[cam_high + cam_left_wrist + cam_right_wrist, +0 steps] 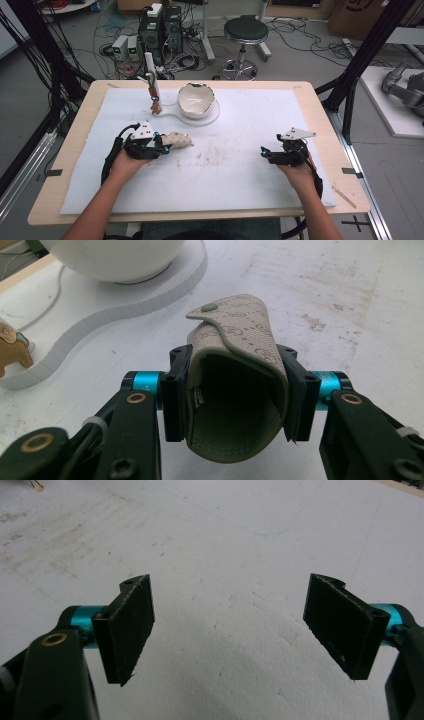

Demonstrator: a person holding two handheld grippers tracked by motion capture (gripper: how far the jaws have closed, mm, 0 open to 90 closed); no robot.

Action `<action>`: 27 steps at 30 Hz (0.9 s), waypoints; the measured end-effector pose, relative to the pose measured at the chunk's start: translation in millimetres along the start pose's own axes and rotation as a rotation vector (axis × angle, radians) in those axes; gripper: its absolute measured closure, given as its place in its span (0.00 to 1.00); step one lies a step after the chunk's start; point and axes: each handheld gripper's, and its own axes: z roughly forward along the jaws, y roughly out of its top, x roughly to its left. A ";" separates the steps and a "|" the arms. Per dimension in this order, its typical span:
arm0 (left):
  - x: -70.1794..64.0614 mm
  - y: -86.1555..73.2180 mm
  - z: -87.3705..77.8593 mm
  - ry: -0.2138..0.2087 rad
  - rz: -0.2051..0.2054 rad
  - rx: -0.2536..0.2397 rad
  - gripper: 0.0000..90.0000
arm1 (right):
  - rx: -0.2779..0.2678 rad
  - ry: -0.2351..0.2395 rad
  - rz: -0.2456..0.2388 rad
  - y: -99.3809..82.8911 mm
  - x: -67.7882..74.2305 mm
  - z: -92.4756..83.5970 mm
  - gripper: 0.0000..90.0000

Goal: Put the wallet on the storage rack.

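- High view: the left gripper [167, 146] clamps a small beige pouch [179, 140] on the white foam mat [240, 175], in front of the white bowl [196, 100] and a little to its left. The bowl sits on a clear round base [212, 118] at the far middle of the mat. Just left of the bowl stands a thin white post [151, 75] with a small brown figure [156, 107] at its foot. The right gripper [264, 152] rests well to the right of the bowl and nearer the person, with bare mat around it. Nothing lies between the pouch and the bowl.
- Left gripper view: the jaws press both sides of the patterned pouch [235, 365], whose open mouth faces the camera. The bowl [115, 260] is close behind at upper left, its ridged base edge [150, 302] curving between. The brown figure [12, 347] is at the left edge.
- Right gripper view: the jaws stand wide apart, gripping nothing, over scuffed mat [225, 540].
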 end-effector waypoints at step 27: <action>10.7 55.6 -31.5 0.095 0.020 -0.140 0.63 | -0.010 0.012 0.005 2.7 -1.3 3.1 0.23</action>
